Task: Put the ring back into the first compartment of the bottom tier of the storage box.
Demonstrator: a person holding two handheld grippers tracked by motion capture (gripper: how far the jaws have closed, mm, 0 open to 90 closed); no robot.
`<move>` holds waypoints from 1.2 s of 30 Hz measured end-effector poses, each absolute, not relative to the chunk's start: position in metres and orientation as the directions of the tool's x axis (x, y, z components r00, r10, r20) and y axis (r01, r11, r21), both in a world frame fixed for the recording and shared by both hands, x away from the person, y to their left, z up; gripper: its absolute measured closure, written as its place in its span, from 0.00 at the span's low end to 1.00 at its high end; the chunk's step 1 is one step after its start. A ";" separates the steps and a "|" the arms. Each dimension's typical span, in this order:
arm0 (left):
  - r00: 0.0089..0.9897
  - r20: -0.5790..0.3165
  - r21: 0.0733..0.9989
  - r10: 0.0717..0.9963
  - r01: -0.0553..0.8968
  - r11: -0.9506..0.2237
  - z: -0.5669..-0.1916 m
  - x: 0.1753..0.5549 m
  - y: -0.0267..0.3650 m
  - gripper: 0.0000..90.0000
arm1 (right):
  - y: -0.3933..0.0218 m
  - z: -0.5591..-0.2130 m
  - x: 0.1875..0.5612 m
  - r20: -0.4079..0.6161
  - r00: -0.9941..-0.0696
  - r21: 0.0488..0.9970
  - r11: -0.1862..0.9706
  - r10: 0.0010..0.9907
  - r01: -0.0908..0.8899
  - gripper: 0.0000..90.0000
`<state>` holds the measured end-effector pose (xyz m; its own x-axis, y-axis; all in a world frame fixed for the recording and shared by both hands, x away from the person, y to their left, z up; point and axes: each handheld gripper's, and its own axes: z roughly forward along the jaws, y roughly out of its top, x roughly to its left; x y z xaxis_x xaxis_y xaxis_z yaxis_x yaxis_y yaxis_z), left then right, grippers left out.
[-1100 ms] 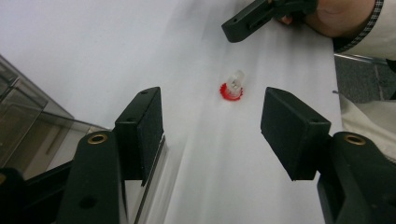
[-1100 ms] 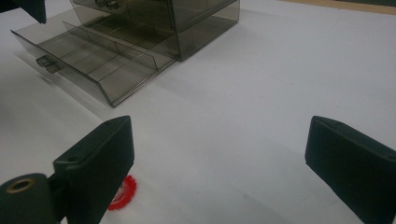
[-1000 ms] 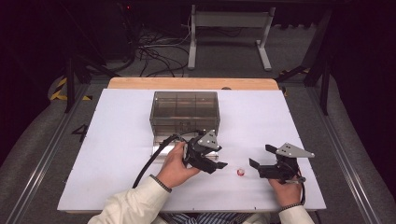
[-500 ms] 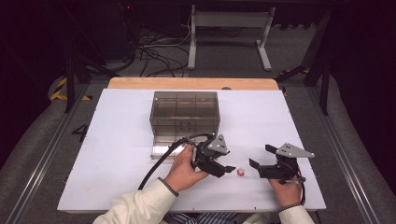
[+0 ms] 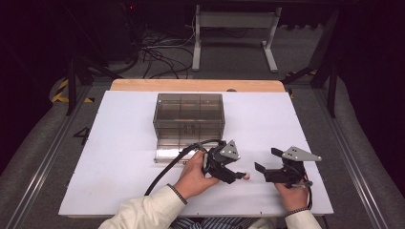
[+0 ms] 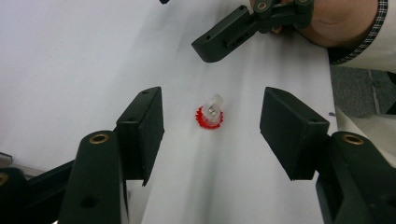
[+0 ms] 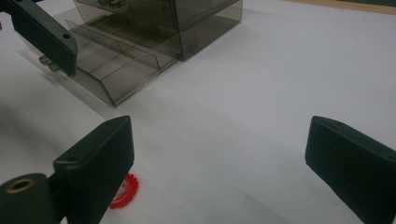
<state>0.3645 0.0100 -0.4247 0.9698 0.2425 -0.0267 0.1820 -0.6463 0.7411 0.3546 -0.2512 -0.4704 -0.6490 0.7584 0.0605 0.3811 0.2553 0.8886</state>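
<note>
A small red toothed wheel with a clear stub (image 6: 210, 114) lies on the white table (image 5: 119, 162), between my two hands (image 5: 247, 175). My left gripper (image 6: 215, 135) is open. Its jaws stand on either side of the wheel without touching it, and from above the left gripper (image 5: 236, 176) reaches the wheel from the left. To the right, my right gripper (image 5: 265, 163) rests open on the table. In the right gripper view its jaws (image 7: 219, 154) hold nothing and the wheel (image 7: 125, 190) peeks out beside the left jaw.
A smoky clear drawer box (image 5: 188, 117) stands behind the hands, its bottom drawer (image 5: 174, 151) pulled out with dividers showing (image 7: 116, 60). The table's front edge is close under the forearms. A cable (image 5: 167, 167) trails from the left gripper.
My left hand has moved to the right and slightly down, bringing its open jaws around the red wheel. The right hand has stayed still.
</note>
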 end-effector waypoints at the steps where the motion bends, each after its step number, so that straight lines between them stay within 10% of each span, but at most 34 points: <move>1: 0.970 -0.028 0.740 0.243 0.183 -0.647 -0.426 0.364 0.009 0.45 | -0.251 -0.470 0.355 0.061 -0.649 0.889 0.255 0.758 0.381 0.09; 36: 0.963 -0.073 0.746 0.258 0.225 -0.627 -0.468 0.369 -0.021 0.49 | -0.251 -0.470 0.354 0.061 -0.654 0.890 0.256 0.754 0.378 0.09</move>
